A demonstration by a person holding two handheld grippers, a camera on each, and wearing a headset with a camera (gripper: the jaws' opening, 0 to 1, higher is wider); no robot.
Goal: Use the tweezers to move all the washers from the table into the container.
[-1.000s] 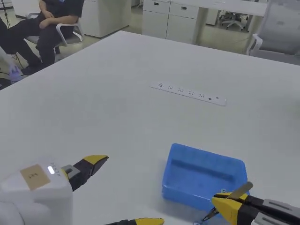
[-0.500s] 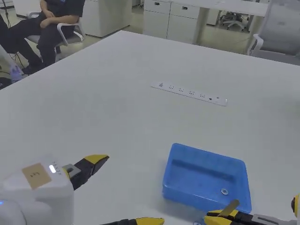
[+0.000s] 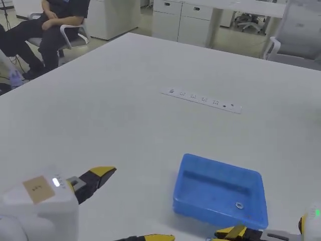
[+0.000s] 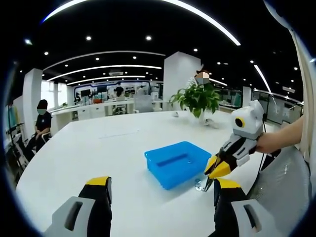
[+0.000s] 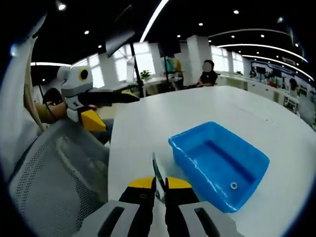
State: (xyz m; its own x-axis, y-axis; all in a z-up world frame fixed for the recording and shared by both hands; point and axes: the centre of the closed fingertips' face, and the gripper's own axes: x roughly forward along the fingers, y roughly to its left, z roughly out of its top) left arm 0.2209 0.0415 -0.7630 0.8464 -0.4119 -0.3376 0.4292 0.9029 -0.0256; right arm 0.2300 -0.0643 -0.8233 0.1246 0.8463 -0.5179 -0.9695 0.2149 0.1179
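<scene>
**Bench status by view**

**Head view.** The table (image 3: 125,100) is a smooth, matte white slab. The container (image 3: 179,191) is a shallow rectangular tray of translucent blue plastic with rounded corners, standing near the table's front edge. One washer (image 3: 238,205), a small metal ring, lies flat on the container floor near the front right corner. The left gripper (image 3: 143,203) has a white housing and black jaws capped in yellow. Its jaws are spread wide with nothing between them. The right gripper (image 3: 228,234) is cut off at the bottom edge, just in front of the container, and its jaw gap cannot be read here. A flat white strip (image 3: 203,99) lies well beyond the container.

**Left gripper view.** The left gripper's own jaws rise wide apart, with bare table between them. The container stands ahead on the table. The right gripper enters from the right, held in a hand (image 4: 269,143), and angles down just beside the container's near corner. The tweezers (image 4: 207,185) show as a thin dark point at the table surface. Pale specks at that point are too small to identify.

**Right gripper view.** The right gripper's jaws are nearly closed and pinch the tweezers, a thin grey metal blade rising between them. The blade ends over bare table, left of the container. The washer lies in the container's near corner. The left gripper shows at upper left, above a grey mesh chair back (image 5: 54,168).
</scene>
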